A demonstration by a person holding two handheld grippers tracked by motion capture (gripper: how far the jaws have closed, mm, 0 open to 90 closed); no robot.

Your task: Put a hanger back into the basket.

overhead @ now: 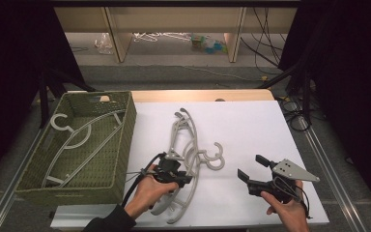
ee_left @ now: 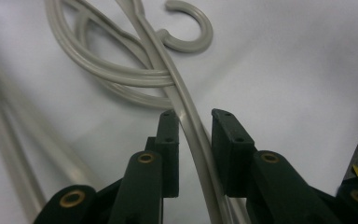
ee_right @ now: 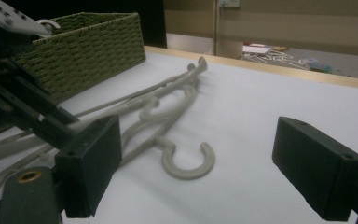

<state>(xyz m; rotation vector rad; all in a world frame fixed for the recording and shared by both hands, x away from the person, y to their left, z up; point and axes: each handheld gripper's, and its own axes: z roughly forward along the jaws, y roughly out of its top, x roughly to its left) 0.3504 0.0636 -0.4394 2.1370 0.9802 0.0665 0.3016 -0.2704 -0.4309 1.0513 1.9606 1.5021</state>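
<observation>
So we've got our left gripper [overhead: 182,180] low over the near middle of the white table [overhead: 251,130], jaws pulled in narrow around the arm of a grey hanger [ee_left: 191,126] in the hanger pile [overhead: 188,145]; can't tell if both pads actually press. Our right gripper [overhead: 251,168] sits near right, tilted up, jaws wide, nothing in them. The green wicker basket [overhead: 121,145] on the left holds one hanger [overhead: 77,140].
</observation>
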